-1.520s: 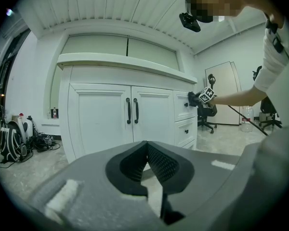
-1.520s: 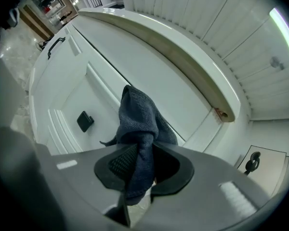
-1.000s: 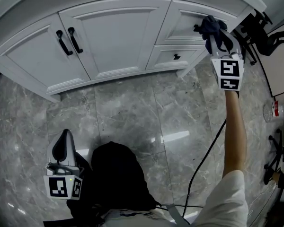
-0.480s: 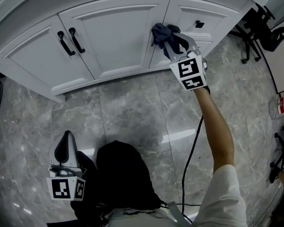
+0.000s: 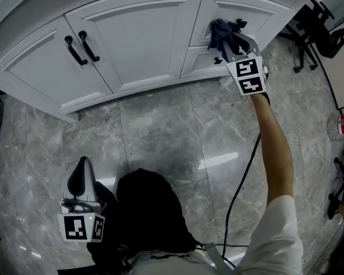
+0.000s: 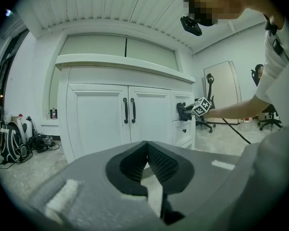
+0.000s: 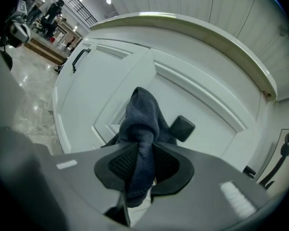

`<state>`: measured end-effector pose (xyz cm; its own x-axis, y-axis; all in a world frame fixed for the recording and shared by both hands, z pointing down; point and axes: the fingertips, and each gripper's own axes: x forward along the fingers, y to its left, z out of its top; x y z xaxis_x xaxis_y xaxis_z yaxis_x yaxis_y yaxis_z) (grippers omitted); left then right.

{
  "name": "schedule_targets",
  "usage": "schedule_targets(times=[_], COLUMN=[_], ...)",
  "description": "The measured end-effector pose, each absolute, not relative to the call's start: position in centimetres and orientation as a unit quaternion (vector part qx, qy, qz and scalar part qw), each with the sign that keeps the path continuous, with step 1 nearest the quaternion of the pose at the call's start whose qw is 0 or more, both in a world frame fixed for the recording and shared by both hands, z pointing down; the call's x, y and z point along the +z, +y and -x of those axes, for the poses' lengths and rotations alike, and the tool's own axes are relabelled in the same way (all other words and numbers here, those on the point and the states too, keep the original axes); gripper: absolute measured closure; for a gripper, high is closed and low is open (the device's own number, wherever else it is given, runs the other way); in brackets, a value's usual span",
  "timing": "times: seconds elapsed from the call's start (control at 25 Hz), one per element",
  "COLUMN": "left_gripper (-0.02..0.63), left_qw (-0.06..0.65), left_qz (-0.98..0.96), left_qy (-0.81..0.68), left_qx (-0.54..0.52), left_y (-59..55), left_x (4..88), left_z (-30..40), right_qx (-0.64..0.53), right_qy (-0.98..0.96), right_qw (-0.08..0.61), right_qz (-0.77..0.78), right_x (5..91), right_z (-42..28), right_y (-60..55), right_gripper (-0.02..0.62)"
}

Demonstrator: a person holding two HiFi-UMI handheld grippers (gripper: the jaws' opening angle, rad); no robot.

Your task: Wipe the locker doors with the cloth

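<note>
Dark-blue terry cloth (image 7: 142, 124) was nowhere near the left gripper (image 6: 147, 150), which sat closest to the person, low and well back from the small black square knob (image 7: 182, 128), its jaws closed tip to tip on nothing. Farther out, the right gripper (image 7: 143, 163) had its jaws clamped on a bunched fold of that cloth. The loose end stood up just beside the knob on the side toward the doors, apparently against the white panelled drawer front (image 7: 202, 95). Beyond the knob on that side stood the two white panelled locker doors (image 5: 132, 36) with black bar handles (image 5: 89, 47). A stroke could snag the fold on the knob and drag it from the grip. Pressing in too squarely might put hard jaw tips, not cloth, on the paint.
</note>
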<state>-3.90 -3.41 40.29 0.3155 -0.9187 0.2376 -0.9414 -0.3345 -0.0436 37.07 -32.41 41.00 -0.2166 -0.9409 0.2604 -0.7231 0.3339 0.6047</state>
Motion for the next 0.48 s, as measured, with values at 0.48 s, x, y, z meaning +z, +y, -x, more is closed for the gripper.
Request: schedule_targets(times=[0.48], left_gripper=[0.604], left_qw=[0.05], left_qz=[-0.81], left_qy=[-0.571], left_qx=[0.12], left_y=[-3.3], left_x=[40.5], left_z=[3.6], right_qx=[-0.143], right_qy=[-0.67], right_qw=[0.351], right_qz=[-0.638], right_x=[41.0], right_z=[-50.9], right_y=[-33.6], right_gripper=[0.515])
